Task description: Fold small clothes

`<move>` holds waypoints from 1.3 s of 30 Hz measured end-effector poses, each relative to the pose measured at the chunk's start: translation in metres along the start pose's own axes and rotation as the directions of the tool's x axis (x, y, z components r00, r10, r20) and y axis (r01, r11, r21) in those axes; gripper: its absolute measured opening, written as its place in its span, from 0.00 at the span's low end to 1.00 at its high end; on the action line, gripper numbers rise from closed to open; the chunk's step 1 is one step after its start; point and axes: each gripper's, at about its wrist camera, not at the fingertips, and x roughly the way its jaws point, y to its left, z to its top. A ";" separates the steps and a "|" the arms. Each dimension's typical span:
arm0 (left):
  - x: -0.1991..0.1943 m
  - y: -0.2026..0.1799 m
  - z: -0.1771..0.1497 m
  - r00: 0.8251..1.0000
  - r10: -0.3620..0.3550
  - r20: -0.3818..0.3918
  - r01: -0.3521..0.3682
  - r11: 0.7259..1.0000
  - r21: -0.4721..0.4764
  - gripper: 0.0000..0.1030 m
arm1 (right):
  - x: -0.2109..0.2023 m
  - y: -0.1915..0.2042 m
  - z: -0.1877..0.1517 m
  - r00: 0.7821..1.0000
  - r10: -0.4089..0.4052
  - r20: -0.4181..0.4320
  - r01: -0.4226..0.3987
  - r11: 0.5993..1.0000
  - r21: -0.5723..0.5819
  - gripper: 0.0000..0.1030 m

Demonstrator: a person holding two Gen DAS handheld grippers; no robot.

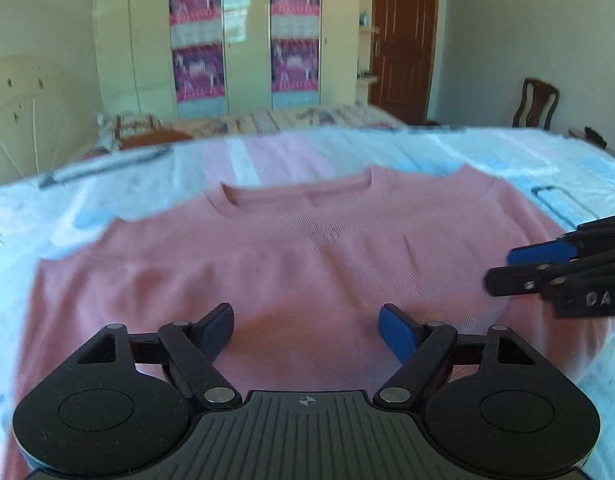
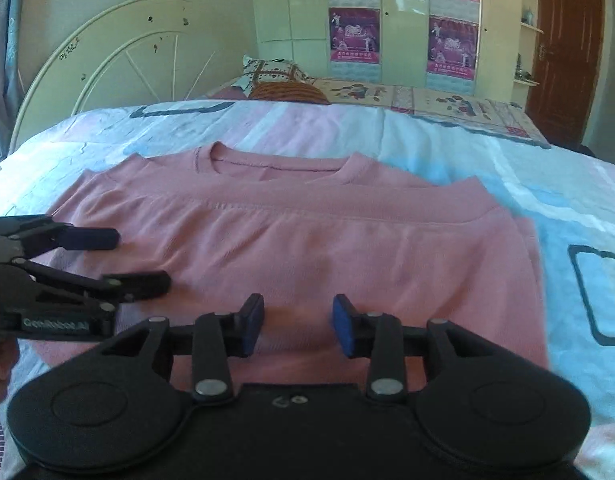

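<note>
Left gripper [image 1: 305,330] and right gripper [image 2: 298,325] point downward side by side, jaws parted, empty.

Left wrist cam sits just behind the left gripper [image 1: 306,330], looks fwd & down along its fingers, close over the pink sweater [image 1: 291,256]. Right wrist cam likewise behind the right gripper [image 2: 298,325]. Both face the wardrobe [image 1: 243,36] across the bed [image 1: 507,152]. Shared: sweater, bedding, wardrobe, door [image 2: 563,48]; each cam catches the other tongs at its inner edge.

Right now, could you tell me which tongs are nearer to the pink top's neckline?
Neither clearly: the left tongs and right tongs both hover open over the pink top's lower part, side by side, the neckline beyond.
</note>
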 end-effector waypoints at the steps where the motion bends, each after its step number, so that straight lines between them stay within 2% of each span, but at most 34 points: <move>1: -0.001 0.007 -0.002 1.000 0.010 -0.017 -0.010 1.000 0.002 0.77 | -0.006 -0.005 -0.002 1.000 0.007 0.008 -0.008 1.000 0.014 0.37; 3: 0.002 0.018 -0.012 0.997 0.037 -0.068 -0.036 0.999 0.011 0.77 | -0.007 -0.011 -0.010 0.999 -0.002 -0.039 0.003 1.000 0.014 0.34; 5: -0.003 0.037 -0.018 0.996 0.047 -0.073 -0.050 0.998 -0.030 0.77 | -0.002 -0.021 -0.023 0.994 -0.067 -0.088 0.068 0.998 0.011 0.33; 8: -0.017 0.065 -0.033 0.986 0.136 -0.095 -0.142 0.988 -0.055 0.77 | -0.019 -0.053 -0.035 0.991 -0.116 -0.071 0.124 0.986 0.110 0.25; 9: -0.021 0.074 -0.039 0.980 0.165 -0.111 -0.173 0.983 -0.069 0.77 | -0.026 -0.063 -0.040 0.990 -0.131 -0.061 0.137 0.983 0.122 0.26; 10: -0.026 0.085 -0.047 0.980 0.165 -0.110 -0.175 0.980 -0.092 0.77 | -0.030 -0.070 -0.045 0.981 -0.176 -0.081 0.185 0.974 0.130 0.28; 12: -0.042 0.097 -0.054 0.983 0.157 -0.099 -0.171 0.973 -0.157 0.77 | -0.039 -0.080 -0.051 0.984 -0.157 -0.081 0.169 0.971 0.169 0.28; 14: -0.055 0.083 -0.051 0.978 0.195 -0.077 -0.204 0.968 -0.145 0.77 | -0.052 -0.072 -0.050 0.989 -0.141 -0.047 0.147 0.971 0.190 0.35; 16: -0.065 0.057 -0.047 0.987 0.159 -0.009 -0.158 0.979 -0.128 0.77 | -0.056 -0.046 -0.049 0.993 -0.119 -0.013 0.120 0.982 0.148 0.35; 18: -0.065 0.025 -0.043 0.994 0.104 0.021 -0.102 0.992 -0.078 0.77 | -0.051 -0.018 -0.048 0.998 -0.057 -0.001 0.056 0.991 0.121 0.33; 20: -0.056 -0.004 -0.042 0.996 0.092 -0.002 -0.092 0.996 -0.008 0.77 | -0.040 0.007 -0.050 0.999 -0.018 -0.028 0.020 0.996 0.083 0.33; 22: -0.040 -0.016 -0.048 0.992 0.085 -0.091 -0.083 0.996 0.022 0.77 | -0.026 0.020 -0.058 0.995 -0.035 -0.093 0.041 0.997 0.059 0.33; 23: -0.037 -0.017 -0.055 0.988 0.092 -0.121 -0.089 0.996 0.023 0.77 | -0.029 0.023 -0.063 0.997 -0.048 -0.066 0.050 0.998 0.036 0.33; 25: -0.047 -0.004 -0.060 0.990 0.081 -0.114 -0.087 0.995 -0.053 0.77 | -0.036 0.021 -0.067 0.997 -0.038 -0.073 0.039 0.999 0.017 0.33; 27: -0.060 0.009 -0.065 0.989 0.122 -0.080 -0.126 0.990 -0.060 0.77 | -0.051 0.007 -0.065 0.998 -0.027 -0.064 0.029 0.999 0.038 0.33; 29: -0.067 0.026 -0.070 0.988 0.142 -0.060 -0.146 0.986 -0.076 0.77 | -0.066 -0.012 -0.063 0.997 -0.076 -0.012 0.077 0.994 0.072 0.34; 31: -0.062 0.045 -0.075 0.978 0.176 -0.110 -0.188 0.977 -0.101 0.77 | -0.063 -0.032 -0.064 0.991 -0.122 -0.051 0.126 0.986 0.106 0.34; 32: -0.061 0.053 -0.077 0.977 0.182 -0.113 -0.194 0.975 -0.111 0.77 | -0.055 -0.042 -0.070 0.979 -0.165 -0.122 0.178 0.979 0.099 0.30; 34: -0.061 0.069 -0.079 0.976 0.189 -0.112 -0.205 0.966 -0.156 0.77 | -0.055 -0.054 -0.078 0.983 -0.145 -0.115 0.158 0.981 0.113 0.30; 37: -0.066 0.083 -0.080 0.969 0.223 -0.106 -0.239 0.953 -0.185 0.77 | -0.055 -0.050 -0.077 0.980 -0.155 -0.124 0.165 0.984 0.072 0.30; 39: -0.066 0.091 -0.082 0.972 0.207 -0.115 -0.227 0.951 -0.210 0.77 | -0.060 -0.048 -0.074 0.983 -0.151 -0.107 0.161 0.983 0.093 0.29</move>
